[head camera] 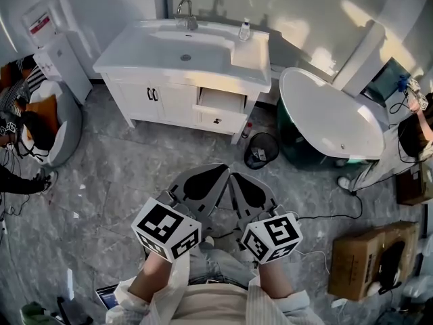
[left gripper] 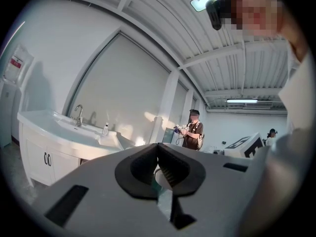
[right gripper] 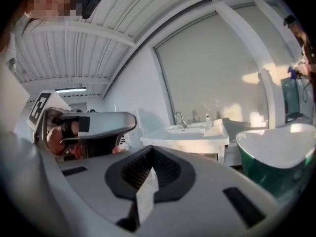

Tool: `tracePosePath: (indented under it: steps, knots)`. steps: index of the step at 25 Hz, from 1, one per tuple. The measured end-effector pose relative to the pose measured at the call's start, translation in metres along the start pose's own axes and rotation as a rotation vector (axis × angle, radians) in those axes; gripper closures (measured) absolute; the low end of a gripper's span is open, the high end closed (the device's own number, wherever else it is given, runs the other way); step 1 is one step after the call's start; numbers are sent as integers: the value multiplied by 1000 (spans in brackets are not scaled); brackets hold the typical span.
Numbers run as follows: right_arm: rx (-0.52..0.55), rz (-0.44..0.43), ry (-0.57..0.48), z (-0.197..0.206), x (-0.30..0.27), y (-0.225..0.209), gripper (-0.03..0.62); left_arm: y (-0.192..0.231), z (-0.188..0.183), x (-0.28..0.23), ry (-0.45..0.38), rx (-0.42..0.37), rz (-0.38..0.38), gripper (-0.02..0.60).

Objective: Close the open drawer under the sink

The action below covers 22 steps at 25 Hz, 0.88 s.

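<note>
A white vanity (head camera: 183, 63) with a sink and tap stands against the far wall. Its right-hand drawer (head camera: 220, 110) is pulled out, its front (head camera: 218, 120) forward of the cabinet doors. Both grippers are held close to my body, far short of the vanity. My left gripper (head camera: 220, 171) is shut with nothing in it, its jaws pointing at the drawer. Close beside it, my right gripper (head camera: 235, 176) is also shut and empty. In the left gripper view the gripper (left gripper: 158, 152) points up past the vanity (left gripper: 44, 144). The right gripper (right gripper: 149, 154) faces the vanity (right gripper: 190, 135).
A black waste bin (head camera: 262, 149) sits on the floor just right of the drawer. A white and green bathtub (head camera: 331, 124) fills the right side. A cardboard box (head camera: 369, 259) and cables lie at the right; a person (head camera: 413, 137) stands beyond. A water dispenser (head camera: 61, 63) is at the left.
</note>
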State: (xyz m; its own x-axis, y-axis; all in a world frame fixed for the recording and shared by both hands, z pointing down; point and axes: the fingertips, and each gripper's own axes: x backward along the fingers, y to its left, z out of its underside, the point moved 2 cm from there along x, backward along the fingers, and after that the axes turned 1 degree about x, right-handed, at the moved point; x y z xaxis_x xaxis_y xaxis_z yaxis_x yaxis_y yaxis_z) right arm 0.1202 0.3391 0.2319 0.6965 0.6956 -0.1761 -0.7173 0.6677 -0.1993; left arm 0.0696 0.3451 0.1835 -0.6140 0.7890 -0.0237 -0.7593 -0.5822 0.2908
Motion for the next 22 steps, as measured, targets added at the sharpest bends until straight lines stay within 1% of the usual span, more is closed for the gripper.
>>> tracePosePath:
  steps: [4, 9, 18, 22]
  knots:
    - [-6, 9, 3, -4, -21, -9, 585, 21, -5, -12, 4, 1, 2, 566]
    - [-13, 25, 12, -12, -59, -18, 585, 56, -17, -29, 16, 3, 14, 566]
    - [-33, 64, 30, -25, -142, -36, 585, 138, -43, -62, 36, 9, 35, 566]
    - [-39, 95, 25, -32, -175, -43, 585, 171, -54, -72, 47, 2, 54, 566]
